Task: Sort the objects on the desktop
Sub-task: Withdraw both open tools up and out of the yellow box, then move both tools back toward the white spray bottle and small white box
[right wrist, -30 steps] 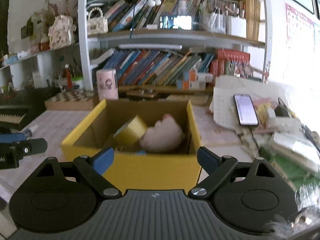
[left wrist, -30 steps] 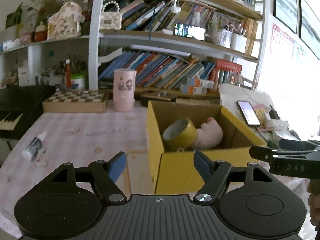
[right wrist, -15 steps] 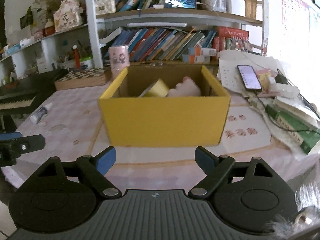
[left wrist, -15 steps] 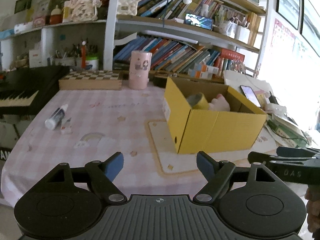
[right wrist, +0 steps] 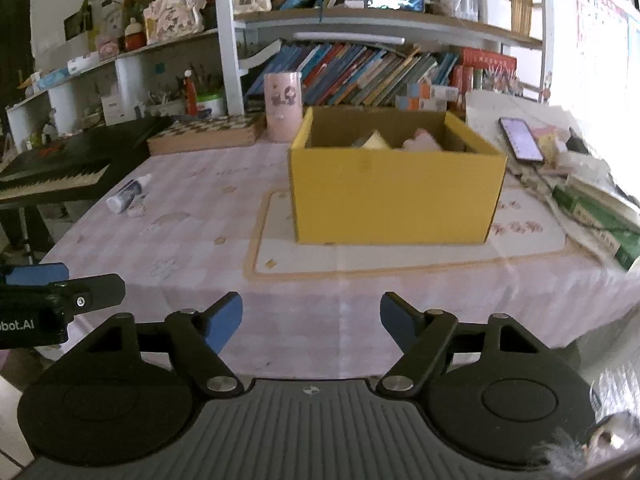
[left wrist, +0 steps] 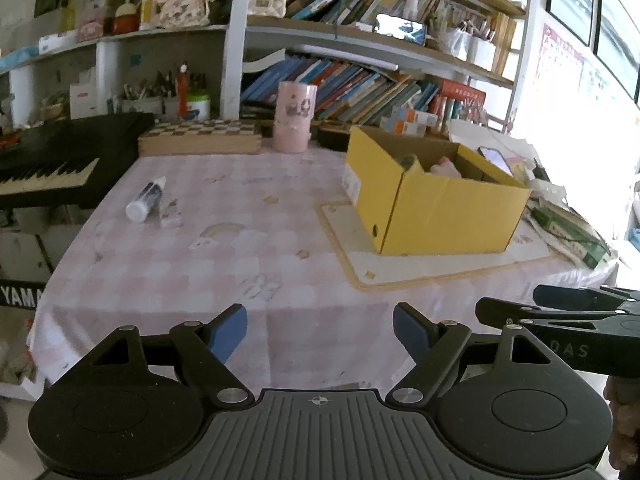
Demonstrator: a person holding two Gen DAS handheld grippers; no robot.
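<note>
Left wrist view: the left gripper is held over the near edge of the counter, its blue fingers spread apart with nothing between them. Right wrist view: the right gripper is seen likewise parted and empty; its fingers have just been closing somewhat. A yellow box is set on a cream mat toward the right of the counter, well apart from both grippers. Inside the box, a yellow tape roll and a pink soft toy are partly seen above the front wall. On the left part of the counter, a small white bottle lies on its side, with a small pale item just beside it; what that item is cannot be told. A pink cup and a chessboard box are placed at the far edge, below the bookshelves. A phone rests on papers to the right of the box.
</note>
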